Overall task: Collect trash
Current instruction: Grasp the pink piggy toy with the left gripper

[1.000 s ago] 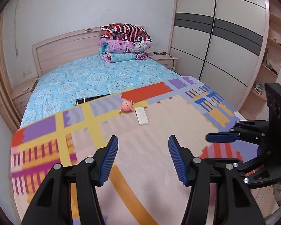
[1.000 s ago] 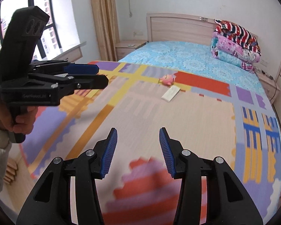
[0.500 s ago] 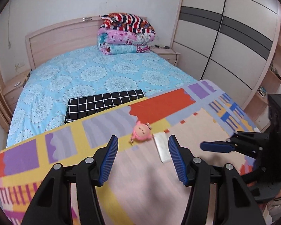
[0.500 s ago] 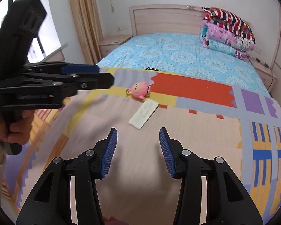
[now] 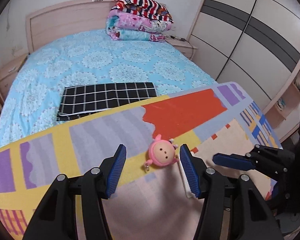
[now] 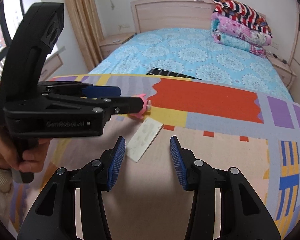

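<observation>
A small pink round-faced toy lies on the colourful patterned blanket. My left gripper is open, and the toy sits between its fingertips. A flat white card-like piece lies just right of the toy; in the left wrist view it is mostly hidden behind my right finger. My right gripper is open and empty, with the white piece just ahead of its left finger. In the right wrist view the left gripper hides most of the toy.
A black checked cloth lies on the blue bedsheet beyond the blanket. Folded quilts are stacked at the headboard. A wardrobe stands to the right, nightstands flank the bed, and a curtain and window are on the left.
Both grippers have moved forward over the blanket. The toy now sits between the left fingertips, and the white piece is close in front of the right gripper. Both stay open.
</observation>
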A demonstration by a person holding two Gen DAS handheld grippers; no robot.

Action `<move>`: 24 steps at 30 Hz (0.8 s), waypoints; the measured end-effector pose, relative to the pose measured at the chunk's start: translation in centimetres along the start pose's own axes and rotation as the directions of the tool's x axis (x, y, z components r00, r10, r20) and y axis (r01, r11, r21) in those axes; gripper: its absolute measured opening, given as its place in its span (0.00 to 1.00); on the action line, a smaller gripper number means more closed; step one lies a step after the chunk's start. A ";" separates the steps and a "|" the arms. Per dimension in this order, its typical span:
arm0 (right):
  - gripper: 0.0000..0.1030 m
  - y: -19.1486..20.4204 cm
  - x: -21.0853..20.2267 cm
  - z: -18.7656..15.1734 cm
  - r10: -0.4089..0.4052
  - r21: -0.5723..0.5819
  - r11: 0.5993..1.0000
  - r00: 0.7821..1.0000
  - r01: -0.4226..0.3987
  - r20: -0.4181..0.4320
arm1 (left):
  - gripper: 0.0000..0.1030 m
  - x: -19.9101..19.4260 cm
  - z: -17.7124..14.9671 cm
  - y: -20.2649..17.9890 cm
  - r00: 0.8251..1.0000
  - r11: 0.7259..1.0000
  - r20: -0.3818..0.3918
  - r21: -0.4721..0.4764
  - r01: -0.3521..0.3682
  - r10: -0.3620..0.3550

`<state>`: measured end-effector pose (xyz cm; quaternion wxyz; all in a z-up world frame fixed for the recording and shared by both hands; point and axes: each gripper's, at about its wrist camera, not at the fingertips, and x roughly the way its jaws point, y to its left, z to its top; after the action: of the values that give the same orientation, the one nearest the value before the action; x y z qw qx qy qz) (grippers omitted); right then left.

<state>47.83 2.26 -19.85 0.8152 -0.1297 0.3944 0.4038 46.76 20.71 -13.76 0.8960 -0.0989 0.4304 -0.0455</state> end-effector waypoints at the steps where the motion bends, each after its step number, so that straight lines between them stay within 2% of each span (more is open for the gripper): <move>1: 0.45 0.0 0.1 0.1 -0.007 0.007 1.000 1.000 0.007 -0.002 | 0.52 0.2 0.0 -0.1 1.000 1.000 -0.003 0.006 0.003 -0.003; 9: 0.45 0.5 0.6 0.4 -0.042 -0.008 0.999 0.999 0.042 -0.004 | 0.51 0.8 0.0 0.0 1.000 1.000 0.001 0.020 -0.003 0.003; 11: 0.45 0.6 0.7 0.4 -0.042 -0.012 0.999 0.999 0.042 -0.010 | 0.41 0.9 -0.2 -0.2 1.000 0.999 0.006 0.038 -0.011 0.011; 13: 0.45 0.7 1.0 0.5 -0.046 -0.019 0.999 0.999 0.046 -0.017 | 0.31 0.9 -0.4 -0.3 1.000 0.999 0.008 0.043 0.017 -0.017; 23: 0.45 1.2 1.6 0.8 -0.093 -0.014 0.996 0.996 0.093 -0.016 | 0.30 -0.3 -0.9 0.4 0.999 0.999 0.032 0.004 -0.037 0.036; 24: 0.40 1.4 1.7 0.8 -0.122 -0.030 0.992 0.992 0.122 -0.012 | 0.30 -0.6 -1.0 0.8 0.998 0.999 0.038 -0.012 -0.040 0.041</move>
<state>47.78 4.50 -20.46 0.8337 -0.1684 0.3852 0.3581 45.58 21.49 -14.05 0.9042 -0.0962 0.4155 -0.0230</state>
